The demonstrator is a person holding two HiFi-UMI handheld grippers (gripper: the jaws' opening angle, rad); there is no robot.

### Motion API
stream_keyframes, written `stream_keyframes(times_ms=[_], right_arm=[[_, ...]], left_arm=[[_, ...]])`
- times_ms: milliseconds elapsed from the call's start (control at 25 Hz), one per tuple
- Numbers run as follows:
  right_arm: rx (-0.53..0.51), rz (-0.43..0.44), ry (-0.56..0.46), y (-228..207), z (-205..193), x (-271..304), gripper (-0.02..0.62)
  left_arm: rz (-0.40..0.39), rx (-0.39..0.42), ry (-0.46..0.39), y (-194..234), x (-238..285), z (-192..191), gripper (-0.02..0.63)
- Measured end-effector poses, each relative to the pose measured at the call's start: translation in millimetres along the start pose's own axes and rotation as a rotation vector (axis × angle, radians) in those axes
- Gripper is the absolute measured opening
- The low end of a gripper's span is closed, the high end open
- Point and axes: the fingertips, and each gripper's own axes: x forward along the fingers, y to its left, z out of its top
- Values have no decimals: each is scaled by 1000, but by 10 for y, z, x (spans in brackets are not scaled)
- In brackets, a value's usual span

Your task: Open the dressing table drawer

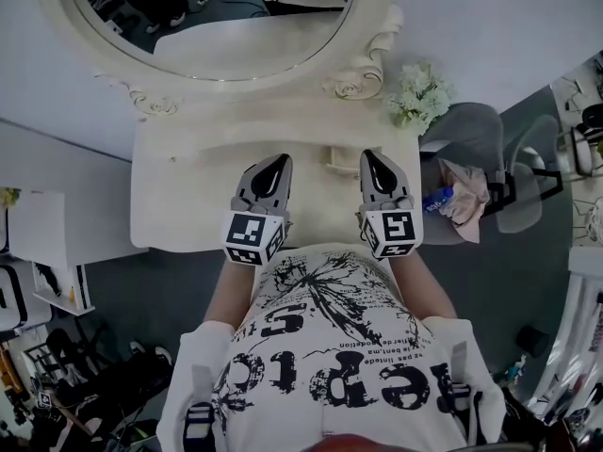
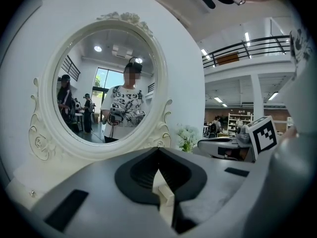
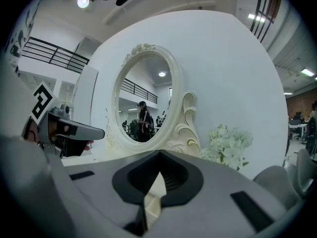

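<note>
The white dressing table (image 1: 179, 186) lies below me, with its oval mirror (image 1: 207, 17) at the back. No drawer front shows in any view. My left gripper (image 1: 280, 163) hovers over the tabletop near its front edge, jaws together and empty. My right gripper (image 1: 373, 156) hangs level with it a little to the right, also shut with nothing held. Between their tips a small cream raised piece (image 1: 341, 158) sits on the top. Both gripper views look across the table at the mirror (image 2: 106, 83) (image 3: 146, 103), which reflects the person holding the grippers.
A bunch of white flowers (image 1: 419, 92) stands at the table's back right corner. A grey chair (image 1: 490, 158) with cloth and a blue bottle (image 1: 438, 198) sits right of the table. A white shelf unit (image 1: 38, 243) is on the left.
</note>
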Motion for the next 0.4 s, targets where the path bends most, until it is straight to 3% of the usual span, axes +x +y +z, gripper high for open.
stream_keyframes(times_ms=[400], right_arm=[[4, 17, 11, 59, -17, -29, 17]], left_arm=[[-13, 33, 2, -67, -1, 56, 14]])
